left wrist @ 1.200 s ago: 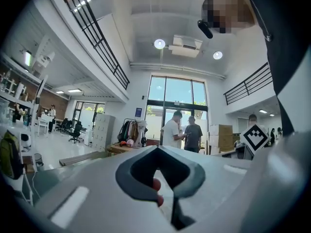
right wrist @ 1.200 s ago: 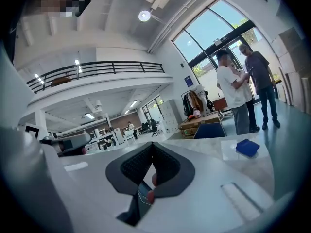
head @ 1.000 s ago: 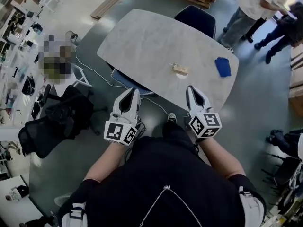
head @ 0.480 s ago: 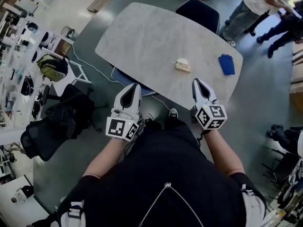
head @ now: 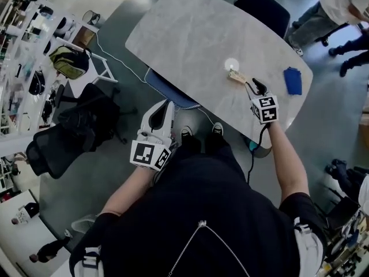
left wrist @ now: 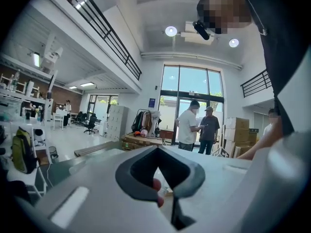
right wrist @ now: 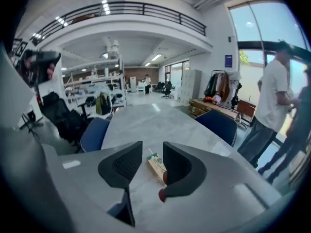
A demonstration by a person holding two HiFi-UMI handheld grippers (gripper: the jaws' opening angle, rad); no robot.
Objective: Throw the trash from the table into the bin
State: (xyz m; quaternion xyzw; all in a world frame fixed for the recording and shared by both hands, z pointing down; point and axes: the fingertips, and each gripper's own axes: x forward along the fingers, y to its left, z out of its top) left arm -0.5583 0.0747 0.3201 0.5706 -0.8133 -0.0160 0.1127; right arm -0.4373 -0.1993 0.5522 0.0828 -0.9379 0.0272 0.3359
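Observation:
A small tan carton with a straw lies on the grey marbled table, near its right front edge. In the right gripper view the carton lies on the tabletop between the spread jaws, untouched. My right gripper is open and reaches over the table edge, just short of the carton. A flat blue thing rests at the table's right end. My left gripper hangs shut and empty in front of the table; its jaws meet at the tips.
A blue chair seat sits under the near table edge by my left gripper. A dark chair stands at the far side, a black office chair at left. People stand at the far right. A grey rounded container shows under my right arm.
My right gripper has moved forward over the table edge, up to the carton. The left gripper has kept its place in front of the table.

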